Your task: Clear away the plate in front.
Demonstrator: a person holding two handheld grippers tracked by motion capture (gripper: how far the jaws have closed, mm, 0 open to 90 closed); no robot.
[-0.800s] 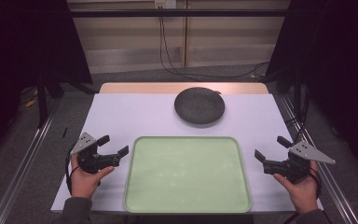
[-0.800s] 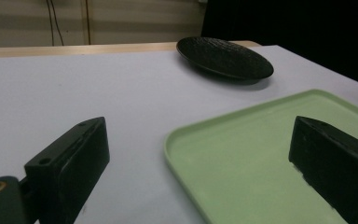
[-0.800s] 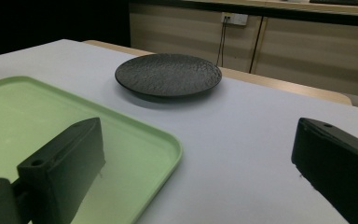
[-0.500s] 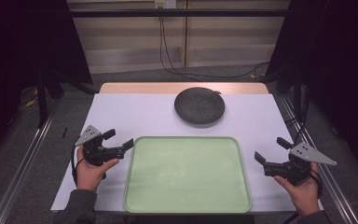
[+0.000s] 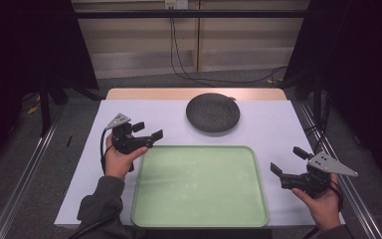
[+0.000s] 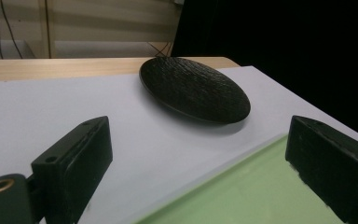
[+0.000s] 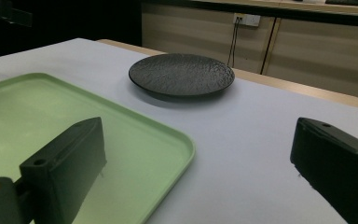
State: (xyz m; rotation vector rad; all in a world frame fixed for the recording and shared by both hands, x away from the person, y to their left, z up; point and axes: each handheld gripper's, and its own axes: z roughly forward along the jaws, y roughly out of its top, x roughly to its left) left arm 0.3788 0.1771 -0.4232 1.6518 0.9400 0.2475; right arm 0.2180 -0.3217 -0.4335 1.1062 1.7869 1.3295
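Two grippers stay spread and empty — the left gripper (image 5: 149, 138) has moved forward past the green plastic tray's (image 5: 199, 219) corner toward the round black textured plate (image 5: 213, 112), likely its target — while the right gripper (image 5: 288, 161) waits.

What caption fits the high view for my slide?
Both open grippers, left and right, flank an empty green tray; a dark plate sits beyond it.

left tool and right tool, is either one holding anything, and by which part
Nothing is held. The left tool and the right tool both stand open with bare jaws, apart from the dark plate and the green tray.
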